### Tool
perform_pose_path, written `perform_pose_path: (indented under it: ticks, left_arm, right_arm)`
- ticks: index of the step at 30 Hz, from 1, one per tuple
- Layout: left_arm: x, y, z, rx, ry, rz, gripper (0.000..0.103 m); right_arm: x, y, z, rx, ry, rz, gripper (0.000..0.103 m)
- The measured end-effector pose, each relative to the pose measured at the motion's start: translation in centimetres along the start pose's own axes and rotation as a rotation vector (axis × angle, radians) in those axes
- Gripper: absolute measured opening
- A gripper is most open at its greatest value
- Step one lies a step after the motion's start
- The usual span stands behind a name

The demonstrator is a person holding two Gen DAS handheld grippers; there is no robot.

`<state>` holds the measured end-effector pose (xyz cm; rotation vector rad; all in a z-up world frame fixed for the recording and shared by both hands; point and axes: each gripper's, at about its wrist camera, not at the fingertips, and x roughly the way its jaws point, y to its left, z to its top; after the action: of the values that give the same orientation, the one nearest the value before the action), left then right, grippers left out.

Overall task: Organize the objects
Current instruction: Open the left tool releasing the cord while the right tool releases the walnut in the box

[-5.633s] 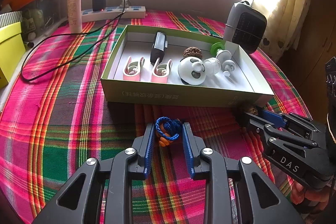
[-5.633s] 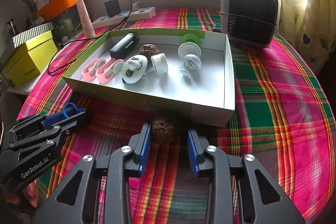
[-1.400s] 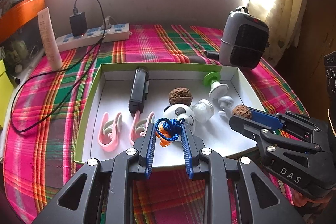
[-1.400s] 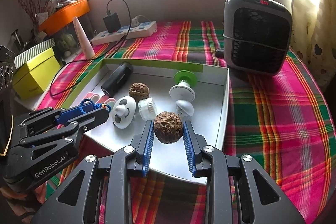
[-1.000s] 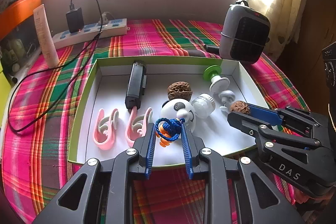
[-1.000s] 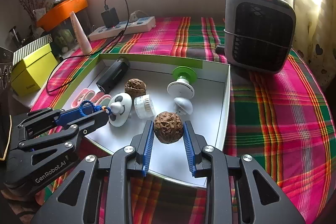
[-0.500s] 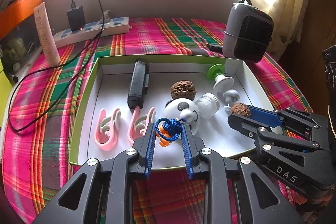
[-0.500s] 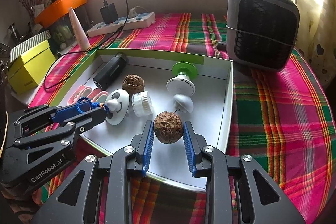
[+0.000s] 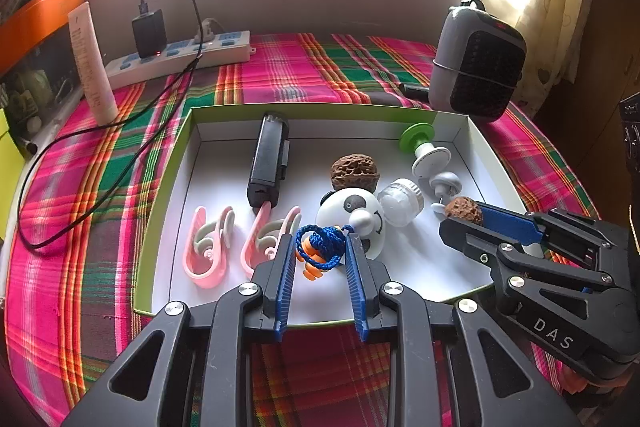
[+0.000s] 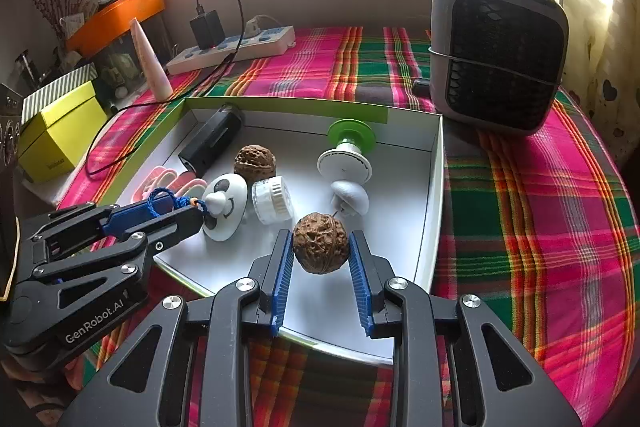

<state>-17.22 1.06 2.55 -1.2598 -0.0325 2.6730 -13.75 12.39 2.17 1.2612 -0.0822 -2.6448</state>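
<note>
Tilting down, both claws (image 9: pixel 320 251) (image 10: pixel 320 251) loaded.

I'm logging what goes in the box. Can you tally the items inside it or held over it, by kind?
Walnuts: 2
Pink clips: 2
Black device: 1
Panda toy: 1
White jar: 1
Suction pieces: 2
Blue-corded earplugs: 1
Total: 10

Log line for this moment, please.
left gripper: shut on blue cord | right gripper: shut on walnut | both above box

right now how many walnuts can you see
2. One walnut is held in the right claw above the box; the other walnut lies inside the box, beside the black case. None seems hidden.
</note>
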Motion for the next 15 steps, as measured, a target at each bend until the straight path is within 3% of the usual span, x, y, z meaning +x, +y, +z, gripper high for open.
perform_pose_path:
  ticks: [15]
  left_arm:
    - [-0.01, 0.12, 0.03, 0.002, 0.000, -0.002, 0.025]
  right_arm:
    - [0.01, 0.05, 0.02, 0.001, 0.004, -0.012, 0.029]
